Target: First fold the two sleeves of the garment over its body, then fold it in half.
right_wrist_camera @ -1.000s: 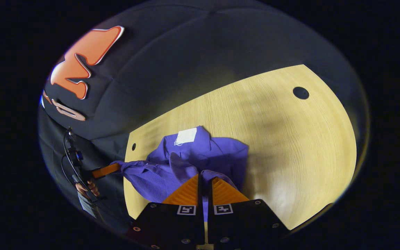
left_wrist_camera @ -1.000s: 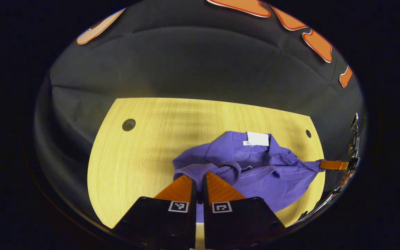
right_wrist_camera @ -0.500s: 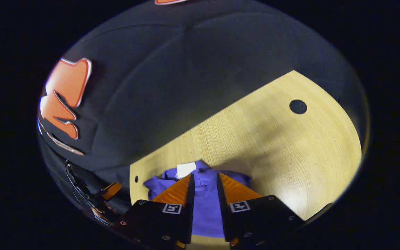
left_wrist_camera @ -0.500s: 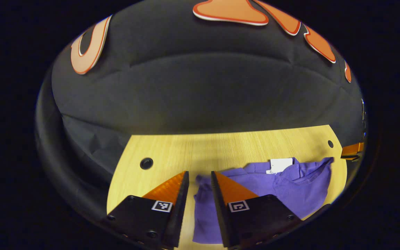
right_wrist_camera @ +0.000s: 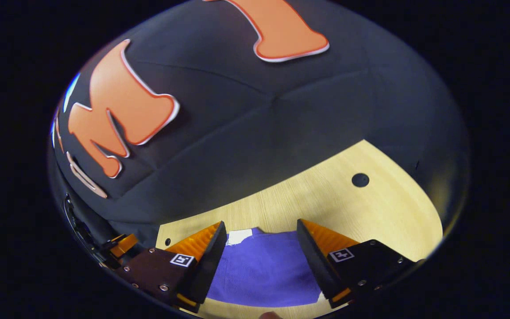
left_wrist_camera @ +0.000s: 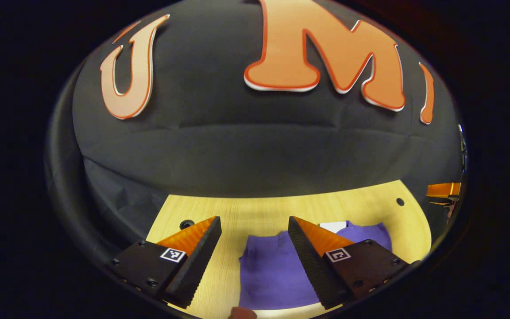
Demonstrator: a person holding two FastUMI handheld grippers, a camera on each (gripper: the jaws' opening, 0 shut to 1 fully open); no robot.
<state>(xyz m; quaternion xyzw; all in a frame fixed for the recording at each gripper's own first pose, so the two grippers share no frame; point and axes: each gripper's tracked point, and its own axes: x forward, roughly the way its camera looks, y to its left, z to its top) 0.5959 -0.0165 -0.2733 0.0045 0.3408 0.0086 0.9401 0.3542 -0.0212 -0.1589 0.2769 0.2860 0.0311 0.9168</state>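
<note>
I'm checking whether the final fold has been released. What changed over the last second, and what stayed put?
Both grippers let go: the left gripper and right gripper, each pinched shut on the purple garment a second ago, now stand open and have drawn back and tilted up from it. The garment, bunched then, now lies folded flat. The table stayed as it was.

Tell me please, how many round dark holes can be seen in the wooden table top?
2. One hole is near the table's far left corner, just beyond the left gripper's finger; the other is near the far right corner. Others may be hidden under the purple garment.
</note>
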